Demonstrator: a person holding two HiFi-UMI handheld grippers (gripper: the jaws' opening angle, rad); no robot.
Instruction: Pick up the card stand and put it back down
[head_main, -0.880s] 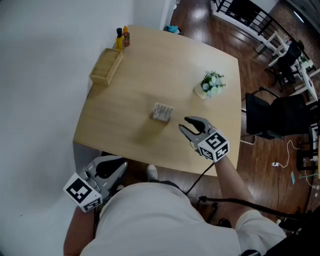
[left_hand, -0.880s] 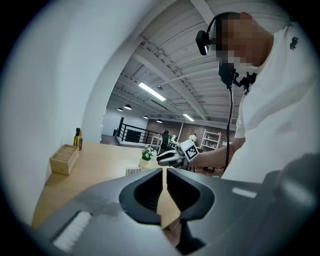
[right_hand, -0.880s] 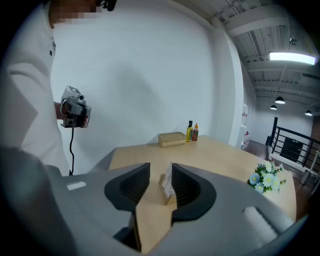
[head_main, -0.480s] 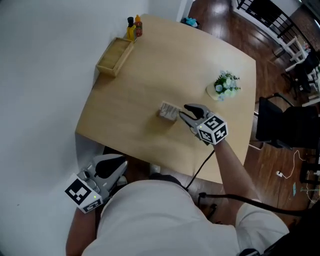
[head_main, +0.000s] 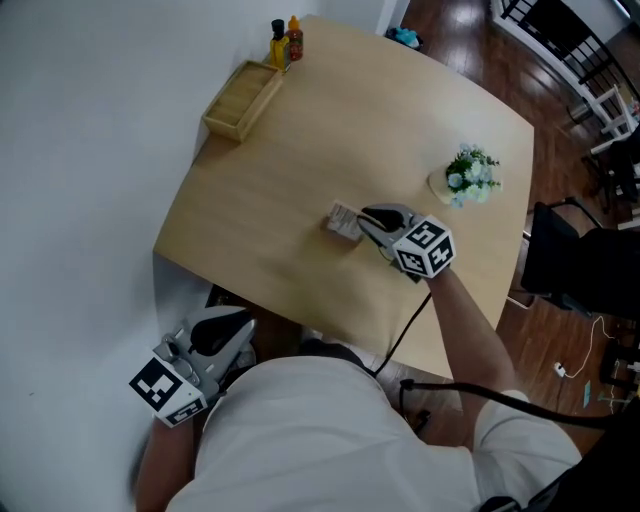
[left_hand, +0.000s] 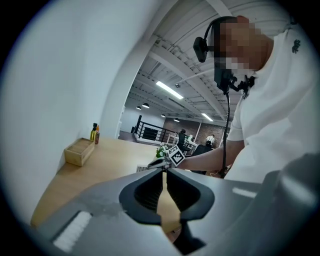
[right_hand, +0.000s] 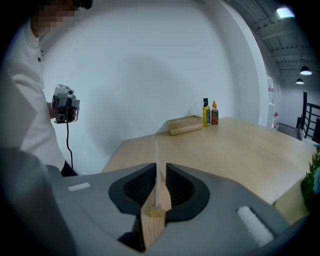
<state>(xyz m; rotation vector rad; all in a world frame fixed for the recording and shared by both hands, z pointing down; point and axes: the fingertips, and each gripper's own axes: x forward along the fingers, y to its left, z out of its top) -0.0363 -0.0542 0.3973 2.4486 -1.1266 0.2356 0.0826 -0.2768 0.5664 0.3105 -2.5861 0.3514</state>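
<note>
The card stand (head_main: 343, 220), a small wooden base with an upright card, stands near the middle of the light wooden table (head_main: 300, 130). My right gripper (head_main: 362, 218) reaches it from the right and is shut on it. In the right gripper view the wooden base (right_hand: 153, 216) sits between both jaws of this gripper (right_hand: 160, 171), and the thin card rises in the gap. My left gripper (head_main: 238, 330) hangs below the table's near edge beside the person's body; its jaws (left_hand: 165, 170) are shut with nothing between them.
A wooden box (head_main: 243, 98) and two small bottles (head_main: 285, 38) sit at the table's far left by the white wall. A pot of flowers (head_main: 468, 178) stands to the right of the gripper. A black chair (head_main: 580, 265) is beyond the table's right edge.
My right gripper has moved left across the table to the card stand and closed its jaws round it. The left gripper has stayed where it was.
</note>
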